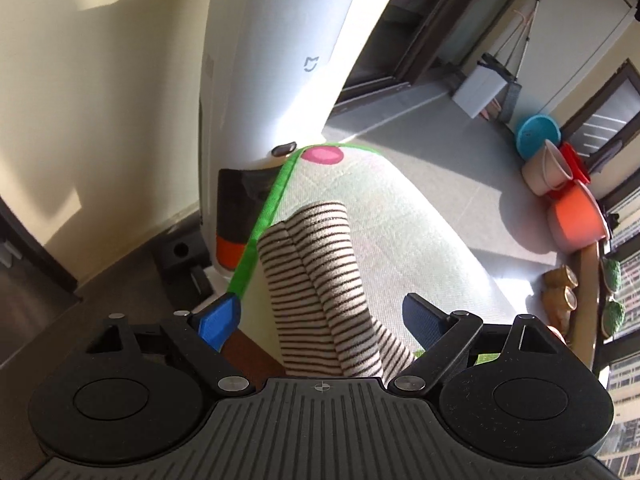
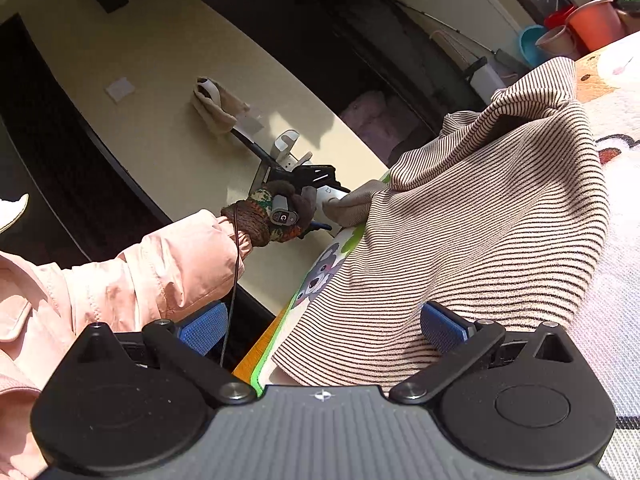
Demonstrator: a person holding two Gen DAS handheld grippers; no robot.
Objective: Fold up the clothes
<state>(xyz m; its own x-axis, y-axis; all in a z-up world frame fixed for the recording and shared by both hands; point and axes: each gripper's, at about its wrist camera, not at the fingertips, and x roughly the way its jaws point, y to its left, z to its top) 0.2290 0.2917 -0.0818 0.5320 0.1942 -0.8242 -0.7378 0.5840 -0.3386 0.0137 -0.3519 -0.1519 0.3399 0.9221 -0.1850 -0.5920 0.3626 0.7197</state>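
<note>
— Striped sleeve (image 1: 316, 280) runs right between the blue pads of your left claw (image 1: 320, 320); what grips it?

— Nothing: those pads stand half apart, either side of the cloth, not pressing. Its long axis leads straight away from you, along the mat's green edge (image 1: 264, 216).

— And your right claw (image 2: 320, 332)?

— Wide, empty, with the striped top (image 2: 480, 220) heaped just ahead on the mat-covered desk (image 2: 616, 280). It's beige, thin dark stripes, bunched. Your left is nearer the sleeve.
</note>
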